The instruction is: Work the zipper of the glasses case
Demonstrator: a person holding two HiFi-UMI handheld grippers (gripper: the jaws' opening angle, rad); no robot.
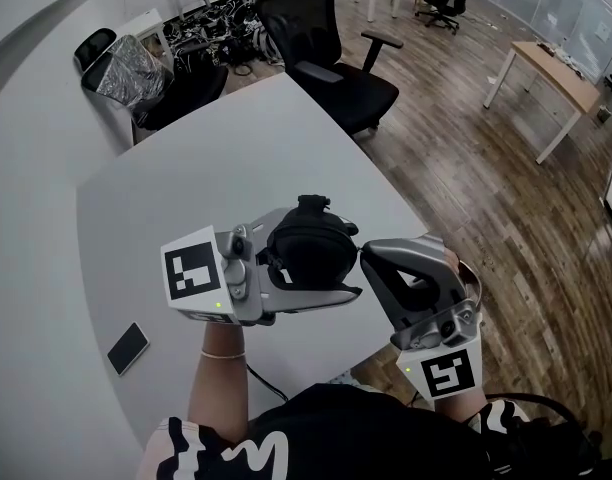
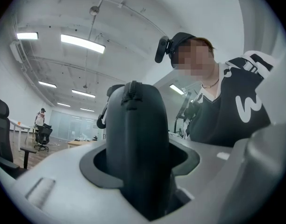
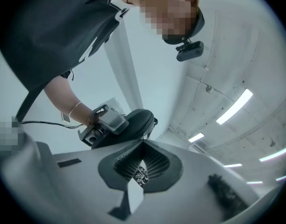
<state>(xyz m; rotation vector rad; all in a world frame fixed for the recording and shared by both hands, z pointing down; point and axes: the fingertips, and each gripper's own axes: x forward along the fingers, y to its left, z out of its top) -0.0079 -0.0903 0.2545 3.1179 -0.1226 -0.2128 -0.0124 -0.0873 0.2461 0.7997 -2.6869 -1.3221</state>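
My left gripper (image 1: 308, 260) is shut on the black glasses case (image 1: 311, 248) and holds it up above the white table (image 1: 206, 158). In the left gripper view the case (image 2: 138, 143) stands on edge between the jaws, its zipper seam (image 2: 131, 91) on top. My right gripper (image 1: 367, 253) has its tips at the case's right side. In the right gripper view its pads (image 3: 154, 164) are pressed together on a small metallic piece (image 3: 141, 174) that looks like the zipper pull. The case (image 3: 136, 120) lies just beyond the tips.
A dark phone (image 1: 127, 348) lies on the table near its front left edge. A black office chair (image 1: 321, 43) stands at the table's far side, and another chair with a silver cover (image 1: 136, 73) is at the back left. Wooden floor lies to the right.
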